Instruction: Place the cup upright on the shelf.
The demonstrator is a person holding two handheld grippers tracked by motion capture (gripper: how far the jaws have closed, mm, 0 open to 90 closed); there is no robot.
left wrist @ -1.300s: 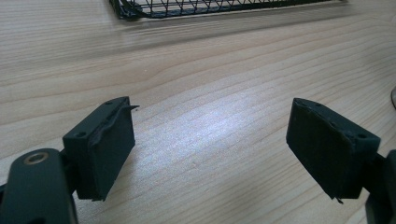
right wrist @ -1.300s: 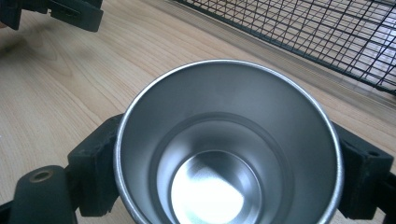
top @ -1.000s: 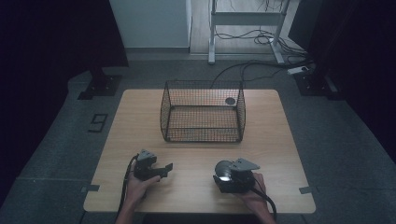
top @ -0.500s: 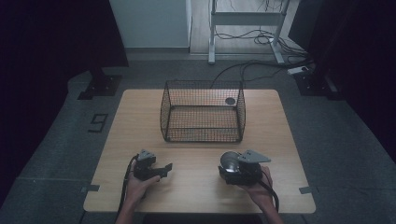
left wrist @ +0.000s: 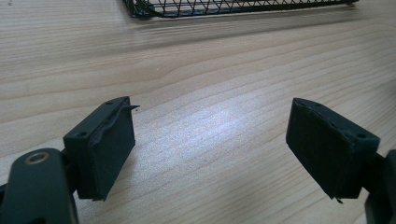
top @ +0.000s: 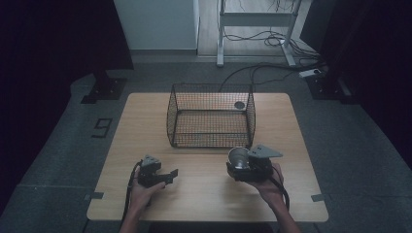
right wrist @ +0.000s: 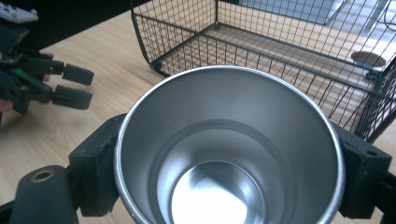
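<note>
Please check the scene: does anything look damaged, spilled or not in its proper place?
Nothing is spilled or askew. One small defect: the pad lining on the left gripper looks frayed, peeling at its edges. The metal cup sits firmly in the right gripper, empty, and the wire basket stands upright on the table.

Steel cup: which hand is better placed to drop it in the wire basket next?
Right. The right gripper is already clamped on the steel cup, just in front of the wire basket. The left gripper rests open on the table, holding nothing.
</note>
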